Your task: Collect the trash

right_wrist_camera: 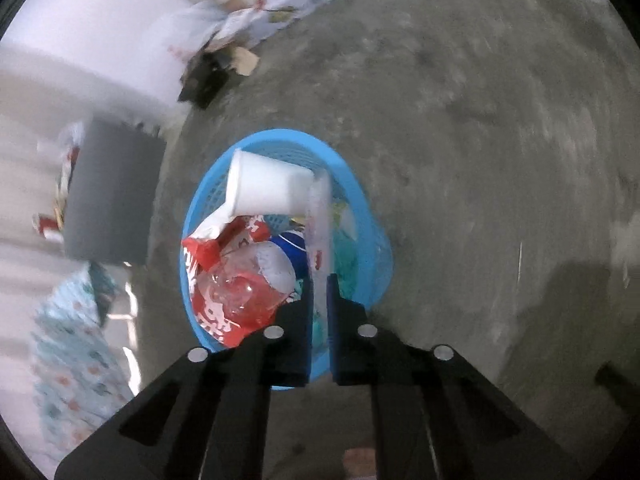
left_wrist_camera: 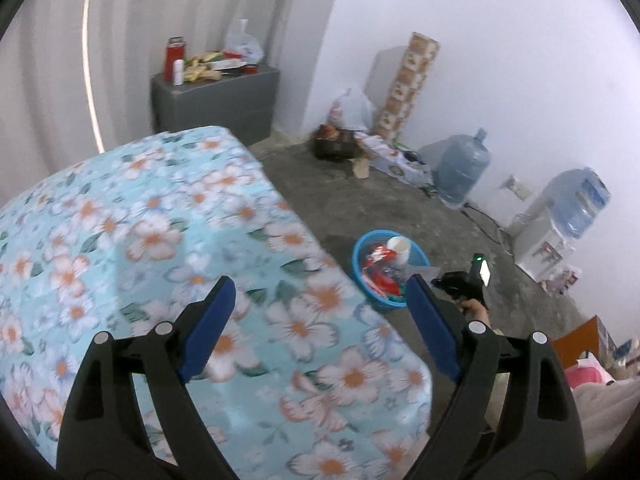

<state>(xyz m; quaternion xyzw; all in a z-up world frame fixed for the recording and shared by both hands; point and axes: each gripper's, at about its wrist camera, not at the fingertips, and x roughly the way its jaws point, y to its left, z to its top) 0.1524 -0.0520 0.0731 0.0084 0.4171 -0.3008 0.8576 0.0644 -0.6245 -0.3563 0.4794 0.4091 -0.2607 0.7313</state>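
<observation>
R gripper pinches a thin white wrapper strip by its near end, over the blue mesh trash basket on bare concrete floor. Strip looks light, floppy; an end grip suits it. White cup, red wrappers already inside. L gripper, fingers spread wide and empty, hangs above floral-covered table.

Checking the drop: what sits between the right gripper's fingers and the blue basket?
In the right wrist view, the right gripper is shut on a thin white wrapper, hanging over the blue basket; nothing else intervenes.
</observation>
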